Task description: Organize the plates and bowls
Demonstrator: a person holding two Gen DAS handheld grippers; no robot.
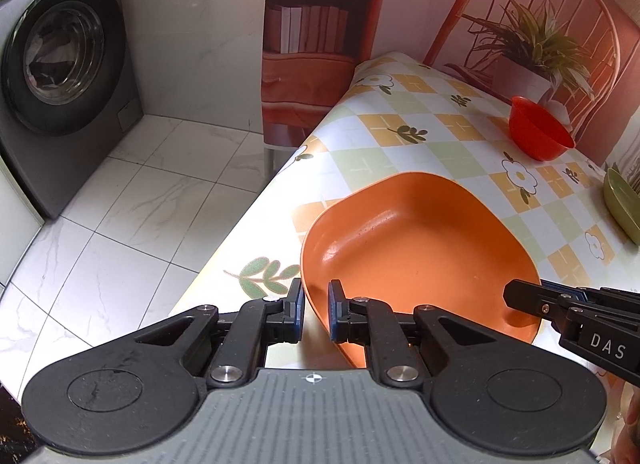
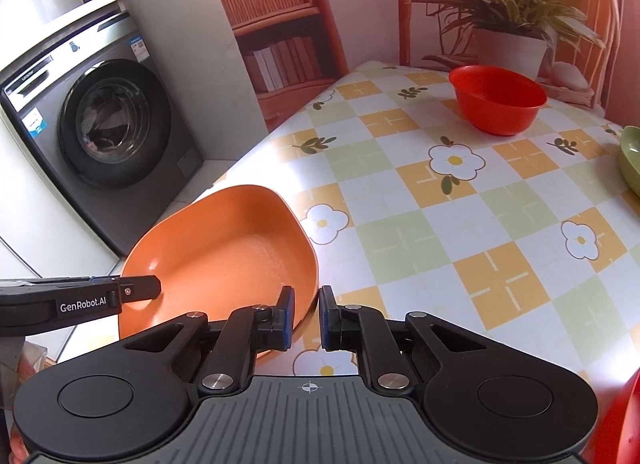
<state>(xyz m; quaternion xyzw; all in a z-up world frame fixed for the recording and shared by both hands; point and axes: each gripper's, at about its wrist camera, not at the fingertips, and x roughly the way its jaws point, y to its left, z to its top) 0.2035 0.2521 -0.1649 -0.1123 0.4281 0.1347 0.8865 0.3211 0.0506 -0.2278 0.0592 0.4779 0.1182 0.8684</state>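
Left wrist view: the left gripper [image 1: 316, 310] has its fingers narrowly parted, one on each side of the near rim of the orange plate [image 1: 420, 248], clasping that rim. The plate sits tilted at the near edge of the table [image 1: 400, 140], which has a floral checked cloth. A red bowl [image 1: 538, 128] stands farther back, a green dish [image 1: 622, 204] at the far right.

Right wrist view: the right gripper [image 2: 307, 318] straddles the plate's opposite rim the same way, fingers nearly closed on it. A washing machine [image 2: 100, 120] stands beyond.
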